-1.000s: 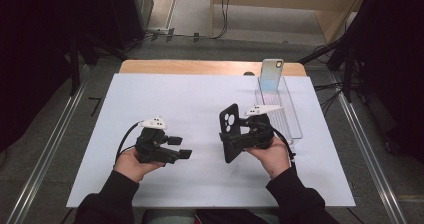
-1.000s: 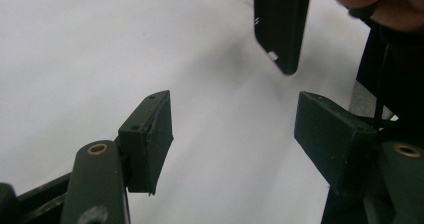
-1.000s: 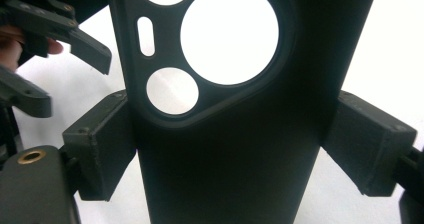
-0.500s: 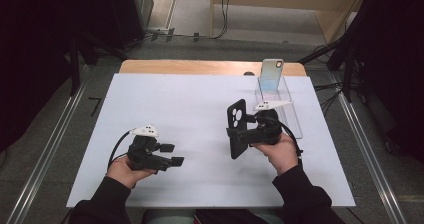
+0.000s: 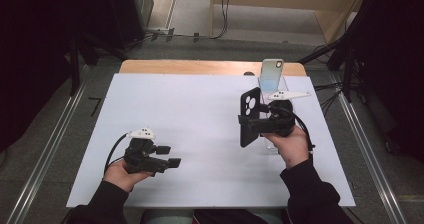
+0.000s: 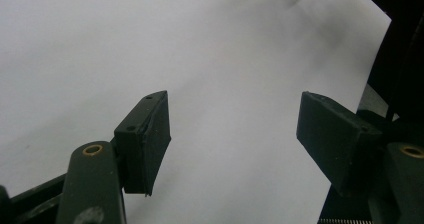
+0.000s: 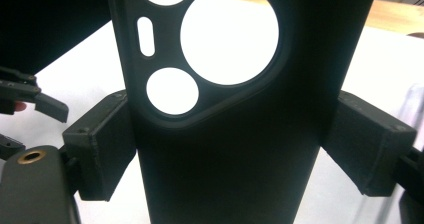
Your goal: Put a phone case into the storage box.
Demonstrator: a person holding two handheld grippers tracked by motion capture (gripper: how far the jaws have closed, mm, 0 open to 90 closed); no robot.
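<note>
A black phone case [image 5: 250,115] with round camera cut-outs stands upright in my right gripper [image 5: 248,122], over the right half of the white mat [image 5: 190,109]. In the right gripper view the case [image 7: 225,149] sits between both pads [image 7: 107,144], which press on its long edges. Behind it a phone [image 5: 271,75] leans upright in a clear stand [image 5: 270,141]. My left gripper [image 5: 167,156] is low over the mat's near left, open. In the left gripper view there is only white mat between the tips of the left gripper [image 6: 232,134].
The mat covers most of a wooden table [image 5: 200,66] with its far edge bare. Metal rails [image 5: 50,149] run along both sides. Cables lie on the floor beyond the table. The left gripper [image 7: 30,99] appears at the left edge of the right gripper view.
My right hand has lifted the case and carried it right and away, closer to the stand and phone. The left hand has drawn slightly toward the near edge.
</note>
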